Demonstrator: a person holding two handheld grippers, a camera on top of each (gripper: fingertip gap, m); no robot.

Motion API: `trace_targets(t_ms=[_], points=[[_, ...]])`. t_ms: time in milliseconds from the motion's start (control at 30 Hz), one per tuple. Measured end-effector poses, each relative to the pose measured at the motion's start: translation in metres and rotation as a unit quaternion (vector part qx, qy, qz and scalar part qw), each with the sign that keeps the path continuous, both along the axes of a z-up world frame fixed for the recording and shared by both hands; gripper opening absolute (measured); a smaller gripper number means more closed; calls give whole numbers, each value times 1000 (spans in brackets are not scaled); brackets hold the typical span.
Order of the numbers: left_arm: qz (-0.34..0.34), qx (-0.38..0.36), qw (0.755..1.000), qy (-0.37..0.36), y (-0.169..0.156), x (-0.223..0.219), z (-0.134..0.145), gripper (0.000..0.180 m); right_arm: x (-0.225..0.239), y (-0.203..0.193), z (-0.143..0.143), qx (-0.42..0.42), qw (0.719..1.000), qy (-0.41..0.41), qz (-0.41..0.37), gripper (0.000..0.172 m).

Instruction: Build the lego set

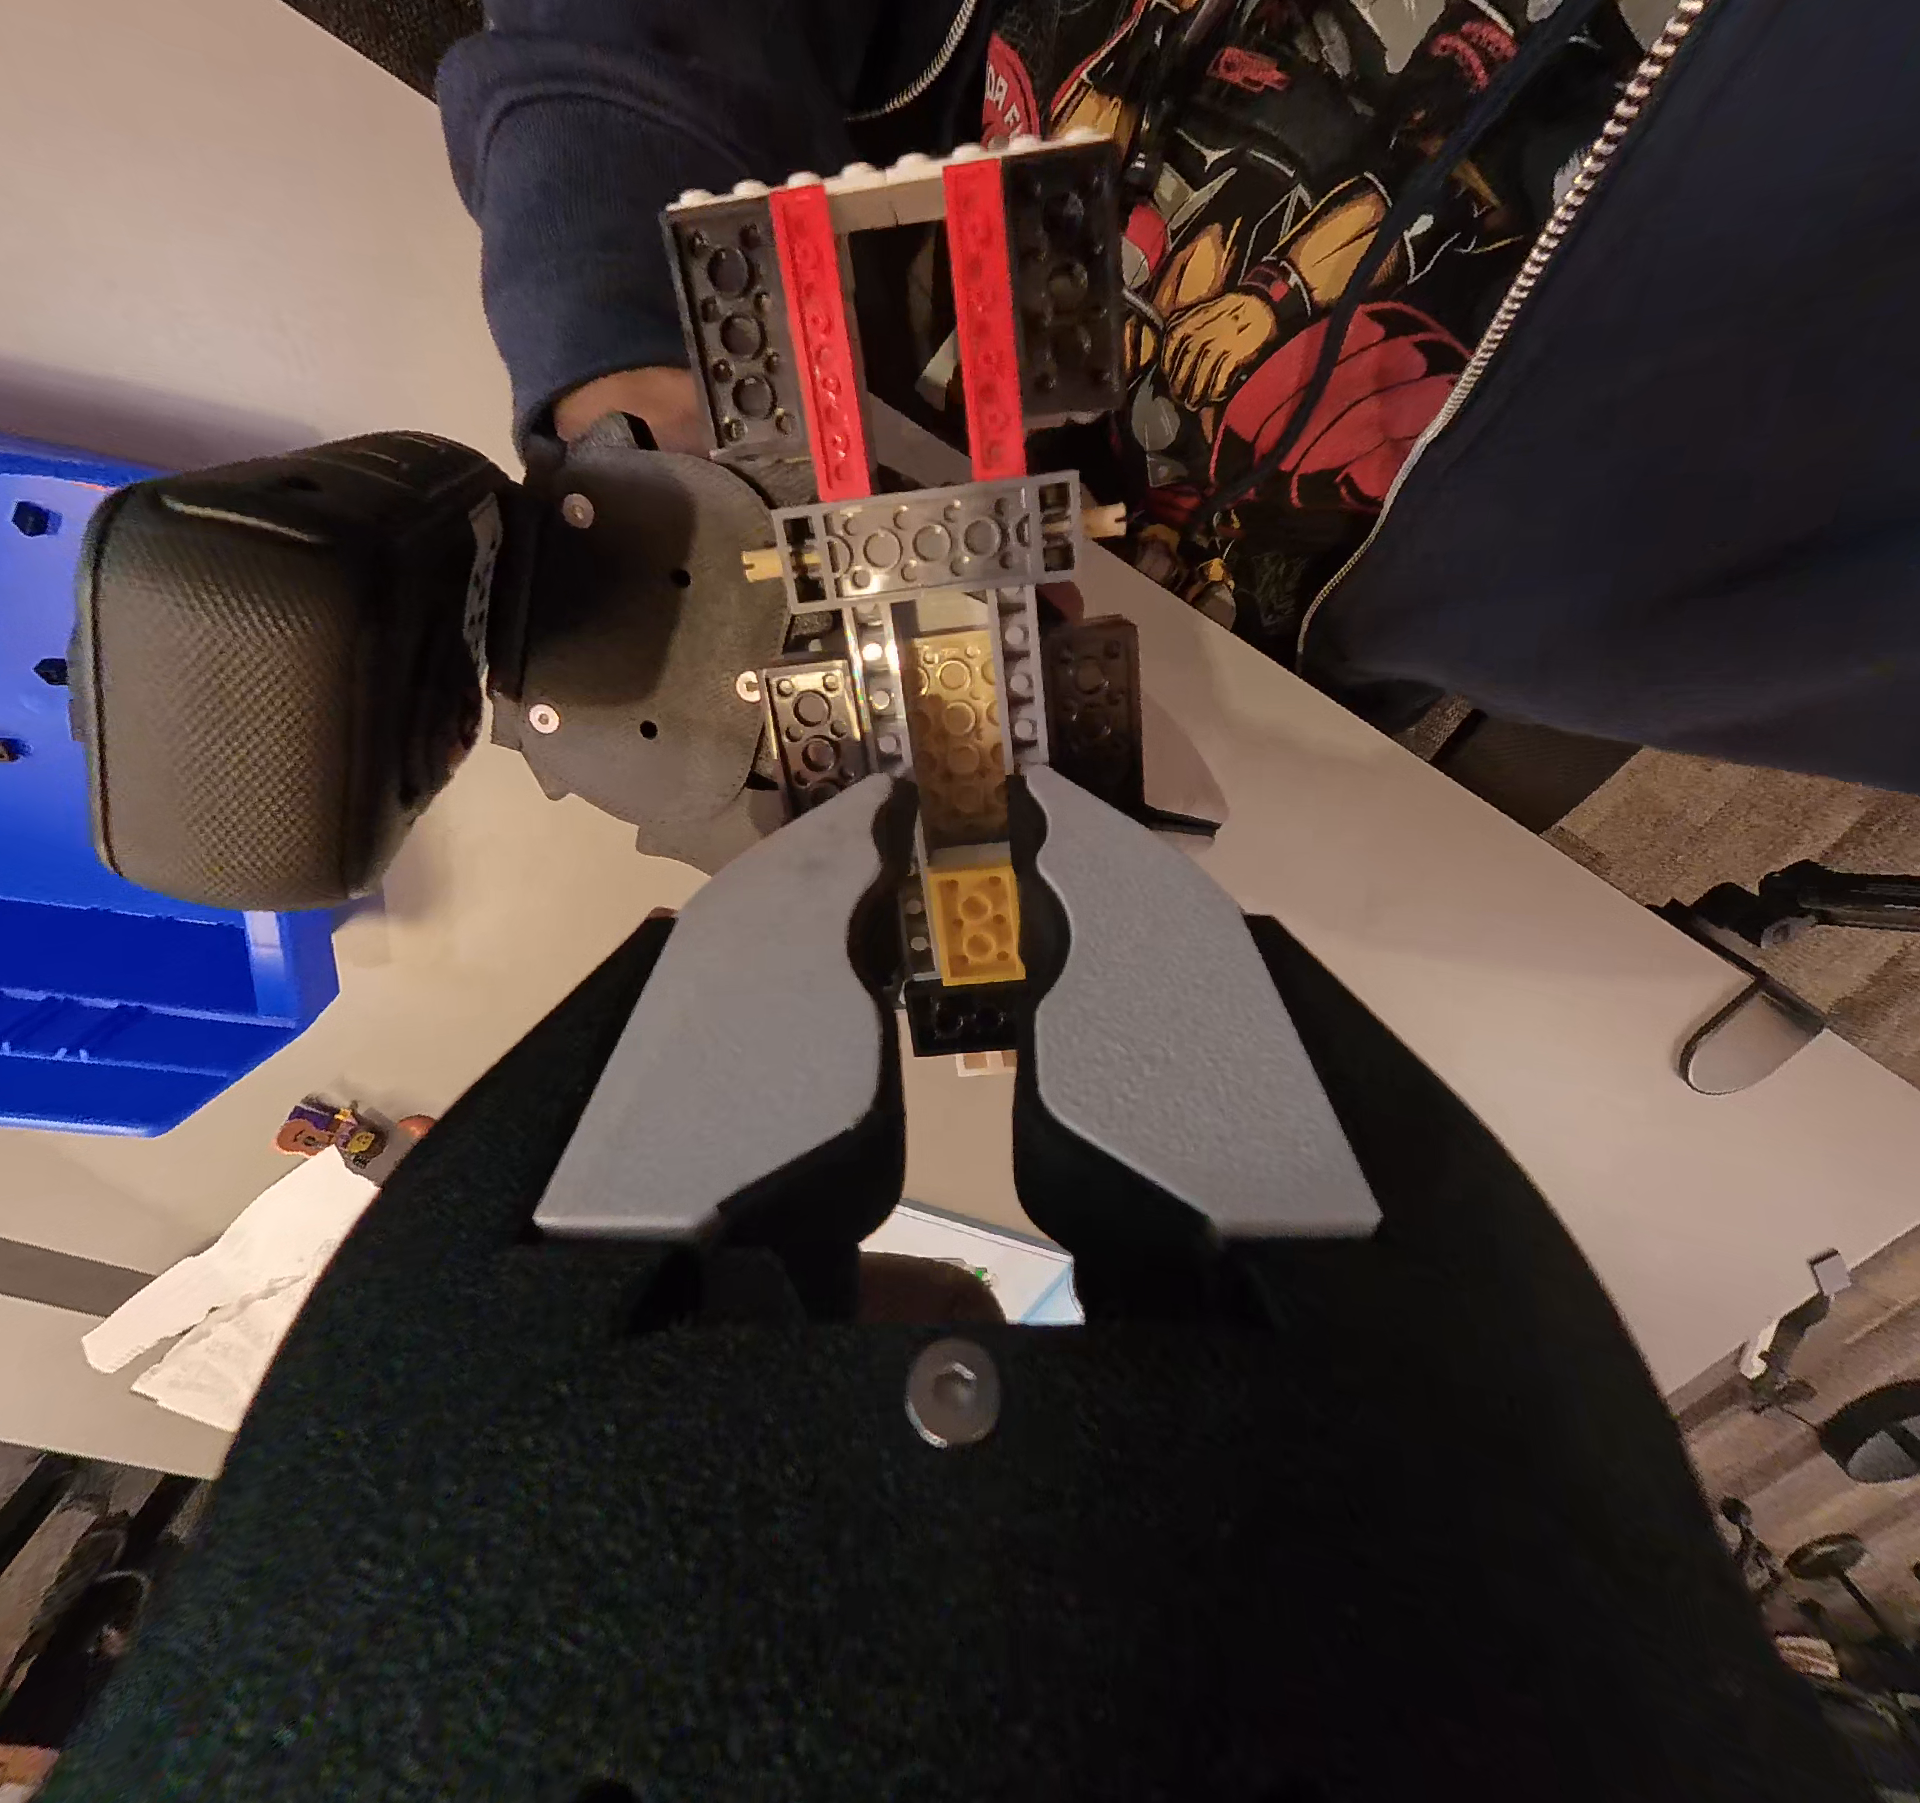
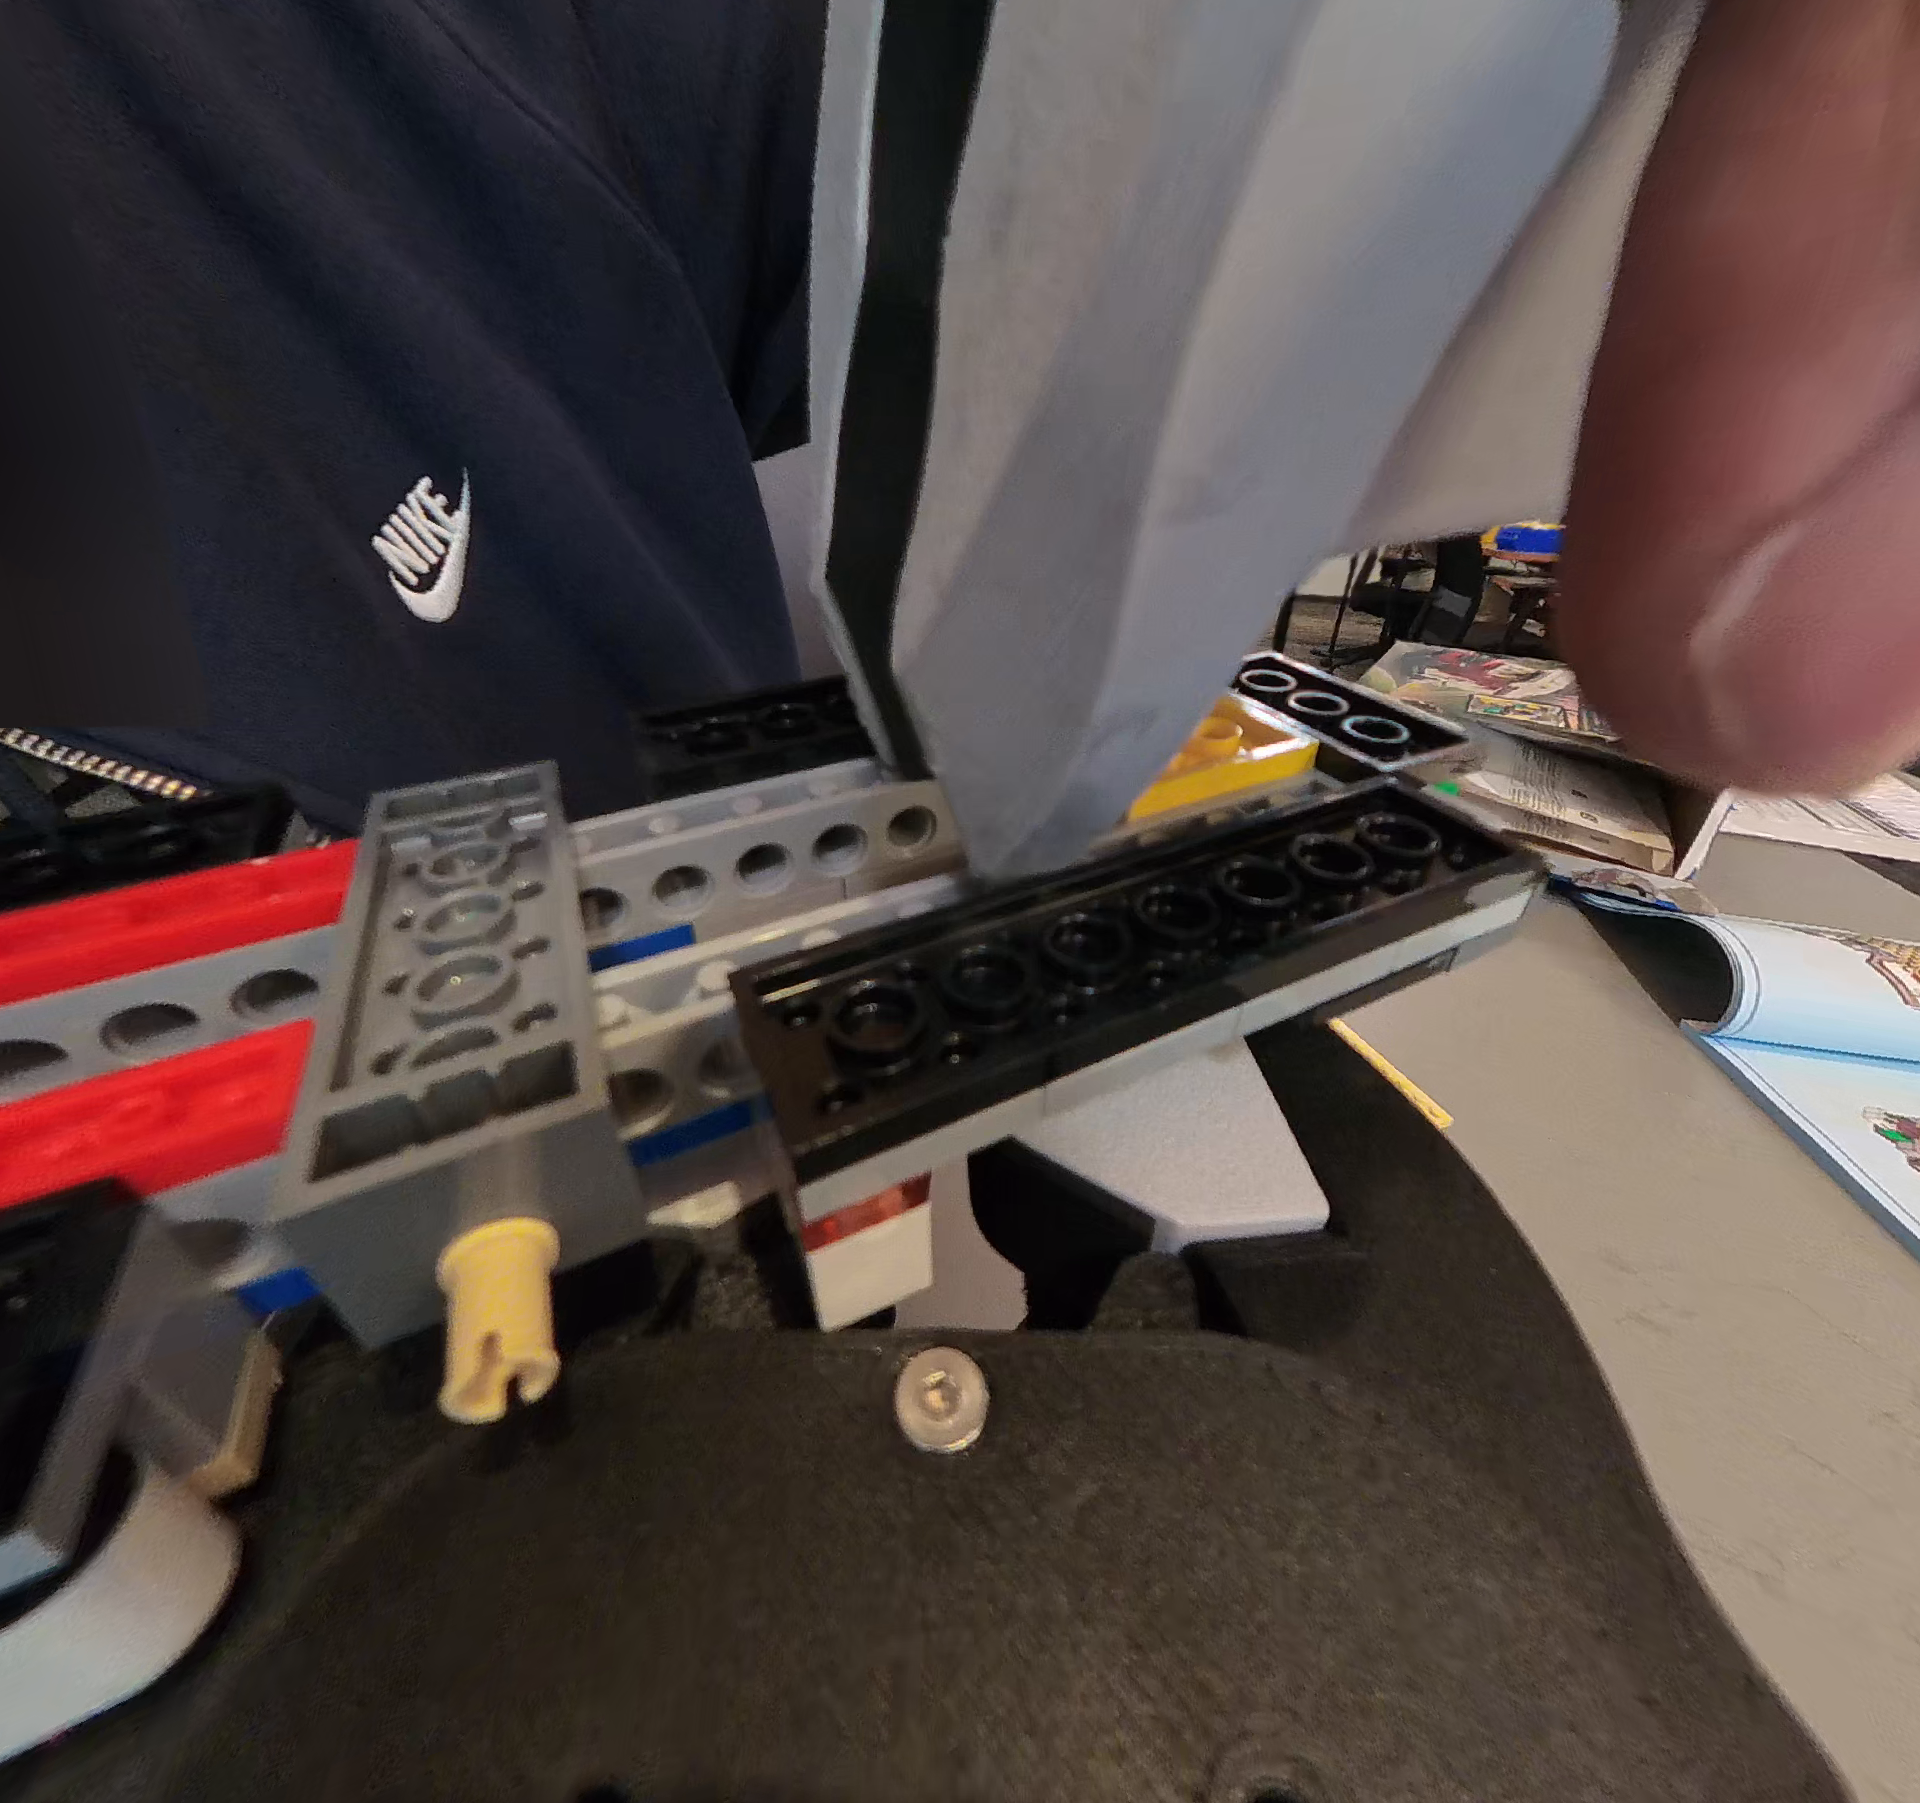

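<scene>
While the left gripper (image 1: 961, 787) clamps its two grey fingers (image 1: 769, 974) on the narrow spine of the brick model (image 1: 925, 548), we see the underside of a build that already looks well advanced. It is lifted off the table (image 1: 1351, 922), close to the dark hoodie (image 1: 1662, 403) of the person who holds both tools. At the model's far end, two red strips (image 1: 821, 340) run between black plates (image 1: 1065, 278). A dark grey cross plate (image 1: 925, 543) spans its middle, with a tan pin (image 2: 499, 1317) sticking out of one side. Nearer the left gripper, a tan plate (image 1: 961, 725) sits between two grey beams, and a yellow brick (image 1: 977, 922) marks the model's near end. The right gripper (image 2: 966, 1223) lies against the model's side, under a long black plate (image 2: 1122, 964) fixed along that edge. That plate hides its fingers, so we cannot tell whether they grip anything. No wheels or loose parts show on the model itself. Beyond its near end an instruction booklet (image 2: 1818, 1047) lies open on the table. Off to the model's side sit a blue bin (image 1: 125, 974), a small toy figure (image 1: 343, 1135) and white paper slips (image 1: 229, 1286).
</scene>
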State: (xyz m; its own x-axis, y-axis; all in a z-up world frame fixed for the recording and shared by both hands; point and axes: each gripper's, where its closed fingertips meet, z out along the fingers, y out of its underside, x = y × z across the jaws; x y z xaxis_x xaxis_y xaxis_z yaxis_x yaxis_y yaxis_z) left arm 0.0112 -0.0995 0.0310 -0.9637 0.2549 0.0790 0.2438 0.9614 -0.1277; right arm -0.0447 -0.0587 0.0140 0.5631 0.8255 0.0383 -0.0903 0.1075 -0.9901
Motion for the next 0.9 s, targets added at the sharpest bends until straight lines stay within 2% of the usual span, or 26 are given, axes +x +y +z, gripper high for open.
trace_targets(t_ms=[33, 267, 300, 400, 500, 900], points=[[-1, 2, 1000, -2, 0, 0, 0, 17, 0, 0, 0, 0, 1000, 0, 0, 64], [6, 11, 1000, 4, 2, -1, -2, 16, -1, 2, -1, 1, 1000, 3, -2, 63], [5, 10, 1000, 3, 2, -1, -2, 16, -1, 2, -2, 0, 1000, 1, -3, 145], [7, 6, 1000, 6, 3, -1, -3, 16, -1, 3, -3, -3, 1000, 1, -5, 148], [10, 2, 1000, 6, 5, -1, -5, 16, 0, 5, -5, -8, 1000, 1, -7, 64], [19, -2, 1000, 7, 5, -1, -7, 16, -1, 6, -7, -11, 1000, 0, -4, 63]])
